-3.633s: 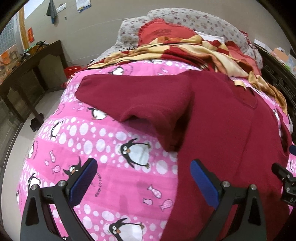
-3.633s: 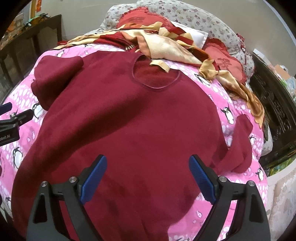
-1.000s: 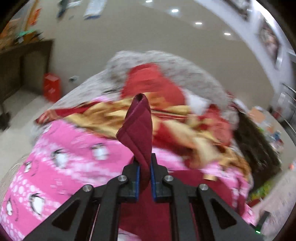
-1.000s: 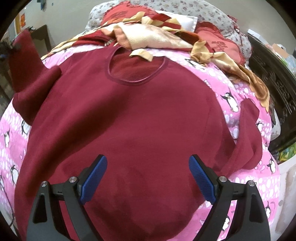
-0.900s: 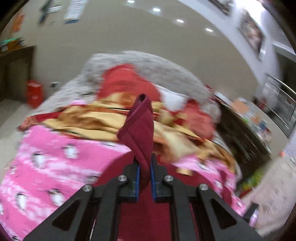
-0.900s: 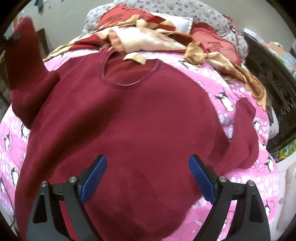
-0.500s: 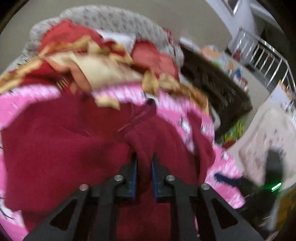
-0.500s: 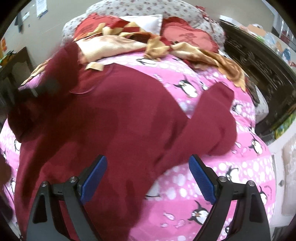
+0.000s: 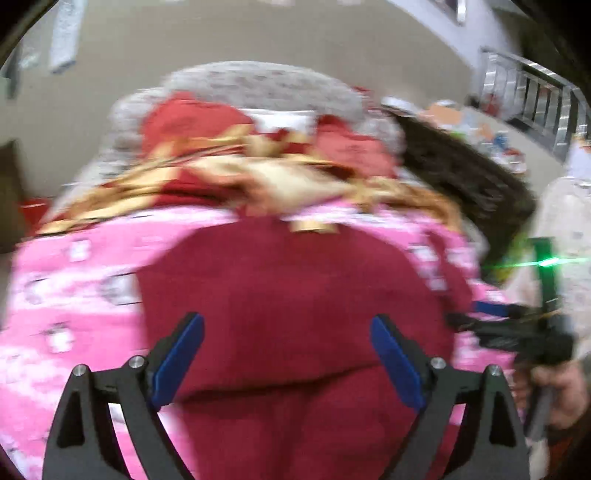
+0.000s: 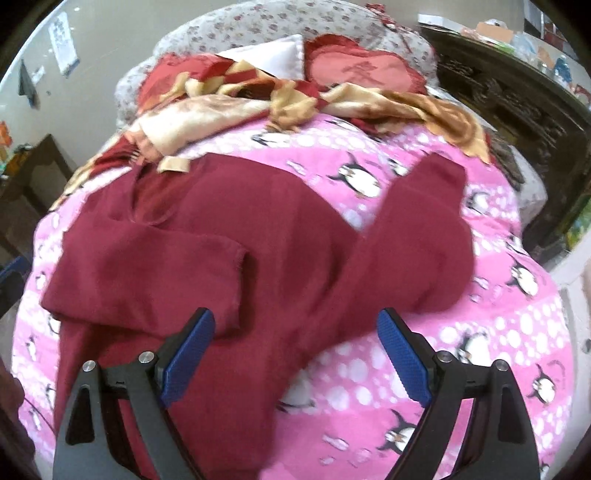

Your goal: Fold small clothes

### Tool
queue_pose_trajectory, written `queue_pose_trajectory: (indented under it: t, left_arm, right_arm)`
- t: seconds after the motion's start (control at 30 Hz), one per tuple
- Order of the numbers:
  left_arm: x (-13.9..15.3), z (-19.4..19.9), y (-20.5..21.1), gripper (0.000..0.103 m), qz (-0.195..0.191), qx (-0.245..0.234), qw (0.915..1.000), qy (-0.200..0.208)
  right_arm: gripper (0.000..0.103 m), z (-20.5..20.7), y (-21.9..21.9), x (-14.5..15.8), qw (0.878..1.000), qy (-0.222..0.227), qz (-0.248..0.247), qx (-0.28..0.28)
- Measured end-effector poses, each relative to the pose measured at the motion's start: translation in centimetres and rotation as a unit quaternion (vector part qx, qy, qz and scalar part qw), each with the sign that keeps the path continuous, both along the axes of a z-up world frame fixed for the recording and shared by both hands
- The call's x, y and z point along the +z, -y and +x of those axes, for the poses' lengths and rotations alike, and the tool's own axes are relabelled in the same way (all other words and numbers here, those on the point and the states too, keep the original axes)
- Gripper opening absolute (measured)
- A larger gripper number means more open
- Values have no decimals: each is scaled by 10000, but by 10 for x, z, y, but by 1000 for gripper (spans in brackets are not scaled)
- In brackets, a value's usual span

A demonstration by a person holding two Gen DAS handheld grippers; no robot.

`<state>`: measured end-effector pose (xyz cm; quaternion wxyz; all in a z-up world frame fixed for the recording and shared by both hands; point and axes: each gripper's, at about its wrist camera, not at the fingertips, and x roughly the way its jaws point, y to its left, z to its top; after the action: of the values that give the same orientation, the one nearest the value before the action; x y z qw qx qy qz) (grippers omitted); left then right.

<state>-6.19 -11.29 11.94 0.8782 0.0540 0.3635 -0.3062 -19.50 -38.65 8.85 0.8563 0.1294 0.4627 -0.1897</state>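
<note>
on the pink penguin blanket [image 10: 461, 343], maroon sweater [image 10: 229, 236] (left sleeve folded in), left gripper [image 9: 286, 354] and right gripper [image 10: 295, 354] fingers spread, empty

Dark red top [image 10: 207, 236] on pink blanket [image 10: 461, 369].
Blanket spotted white, with black-and-white penguins; gold and red patterned cloth [image 10: 236, 99] beyond; grey floral pillow [image 10: 258, 26]; blue pads [image 10: 188, 350] on black grippers.

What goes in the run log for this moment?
left gripper: open, empty | right gripper: open, empty | maroon shirt: left sleeve folded in, right sleeve out
</note>
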Motion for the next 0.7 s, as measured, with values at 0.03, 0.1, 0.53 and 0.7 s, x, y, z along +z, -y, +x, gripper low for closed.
queue_pose_trajectory:
  t: [0.03,0.1,0.53,0.7]
  left_arm:
    - [-5,6,-10,94,102,199,9998,-4]
    - [-23,21,-28,94,355,694,9969,-138]
    - [-81,40,-39,94,678,1094,9889,-738]
    - [-54,39,-43,94,300,1276,9906,-385]
  right_arm:
    - [100,5,-3,0,9999,58,-2,94]
    - [93,16,-9,-2,9995,108,-64,285]
    - [17,61,-18,-31,9948,-20,-215,991]
    - [17,46,-14,12,9917,569,-844,789]
